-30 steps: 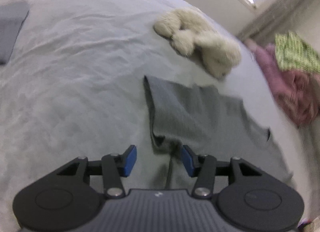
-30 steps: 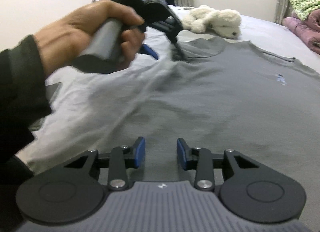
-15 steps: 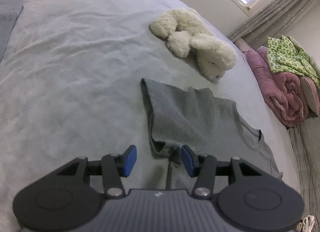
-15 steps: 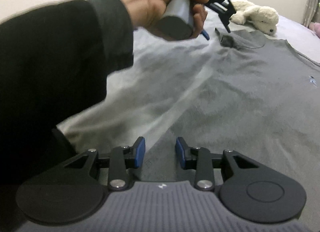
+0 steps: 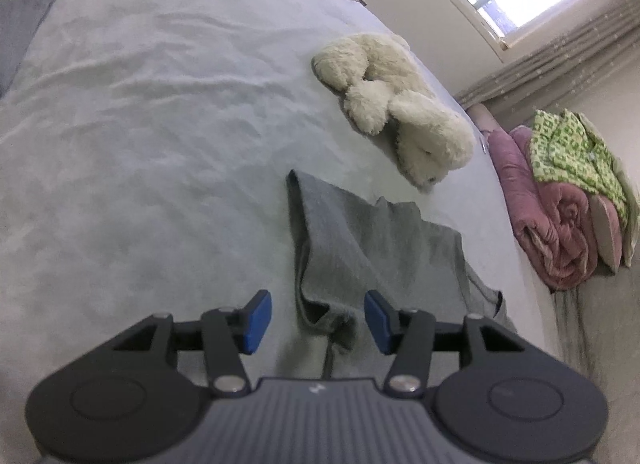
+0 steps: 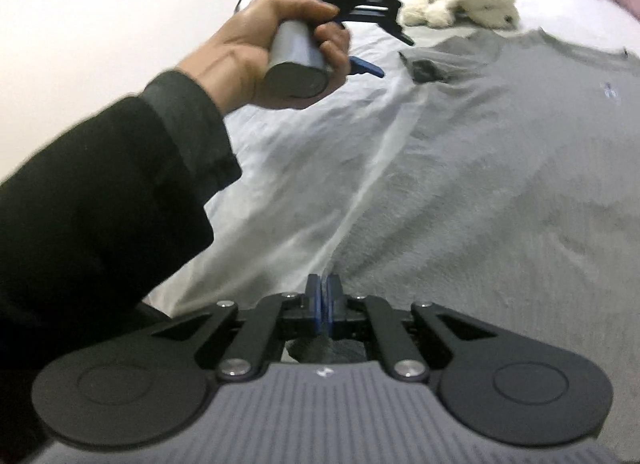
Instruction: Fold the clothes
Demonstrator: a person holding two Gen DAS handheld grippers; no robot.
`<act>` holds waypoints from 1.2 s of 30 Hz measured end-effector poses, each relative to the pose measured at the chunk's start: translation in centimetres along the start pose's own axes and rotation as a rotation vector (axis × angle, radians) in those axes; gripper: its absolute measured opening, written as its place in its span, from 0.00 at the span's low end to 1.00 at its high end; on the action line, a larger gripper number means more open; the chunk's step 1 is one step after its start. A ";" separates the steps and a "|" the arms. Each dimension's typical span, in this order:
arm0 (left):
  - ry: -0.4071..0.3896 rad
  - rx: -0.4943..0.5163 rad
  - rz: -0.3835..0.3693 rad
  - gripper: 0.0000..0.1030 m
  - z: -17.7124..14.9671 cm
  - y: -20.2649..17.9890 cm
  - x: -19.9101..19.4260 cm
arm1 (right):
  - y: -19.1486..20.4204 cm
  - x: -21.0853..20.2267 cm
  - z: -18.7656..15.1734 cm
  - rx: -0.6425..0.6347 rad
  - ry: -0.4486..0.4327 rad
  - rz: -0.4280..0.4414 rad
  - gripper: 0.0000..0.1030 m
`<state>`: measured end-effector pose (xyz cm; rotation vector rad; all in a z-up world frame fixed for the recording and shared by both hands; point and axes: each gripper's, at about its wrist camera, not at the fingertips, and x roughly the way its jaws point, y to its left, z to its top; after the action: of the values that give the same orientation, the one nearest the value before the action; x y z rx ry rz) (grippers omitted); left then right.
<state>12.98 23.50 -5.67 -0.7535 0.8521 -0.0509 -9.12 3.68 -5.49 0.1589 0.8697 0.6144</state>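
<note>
1. Bed (image 5: 140,136): broad surface under a pale, finely wrinkled sheet; soft, matte weave.
2. Grey T-shirt (image 6: 500,168): lies spread flat on the bed, knit with a slightly fuzzy face, small emblem on the chest. Its near hem edge runs toward the right claw. In the left wrist view a sleeve (image 5: 360,240) lies folded in over the body, its end bunched into a rumpled loop.
3. Rolled pink quilt (image 5: 556,224): thick, padded, at the far edge of the bed, with a green patterned garment (image 5: 572,152) draped on top.
4. Plush toy (image 5: 400,104): cream, shaggy pile, lying on its side beyond the sleeve, apart from the shirt.
5. Person's left hand (image 6: 276,52), in a dark sleeve (image 6: 120,192), grips the smooth cylindrical handle of the left tool.
6. Left claw (image 5: 318,322): blue pads spread, the bunched sleeve end between them, not pressed.
7. Right claw (image 6: 322,306): blue pads pressed together at the shirt's hem edge; grey fabric shows just beneath them, and it appears pinched.
</note>
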 end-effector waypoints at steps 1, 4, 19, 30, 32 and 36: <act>0.001 -0.009 -0.004 0.51 0.2 0.1 0.3 | -0.4 0.0 0.1 0.021 0.002 0.013 0.04; -0.010 -0.022 0.013 0.52 1.3 0.5 1.5 | -0.9 -0.5 0.1 0.051 -0.009 0.043 0.04; 0.005 0.011 -0.017 0.44 5.0 -0.8 8.0 | -2.1 -2.0 -0.3 0.082 -0.043 0.142 0.04; -0.047 0.116 0.071 0.03 5.3 -5.1 6.1 | -3.0 -3.0 -0.6 0.107 -0.100 0.178 0.04; -0.070 0.141 0.060 0.03 5.2 -6.8 5.1 | -3.4 -3.6 -0.8 0.137 -0.120 0.188 0.04; -0.090 0.170 0.048 0.03 5.0 -9.9 4.2 | -4.6 -4.9 -1.3 0.206 -0.157 0.206 0.04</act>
<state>21.76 17.69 -0.18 -0.5717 0.7699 -0.0452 -10.48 -2.95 -4.80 0.4815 0.7682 0.6940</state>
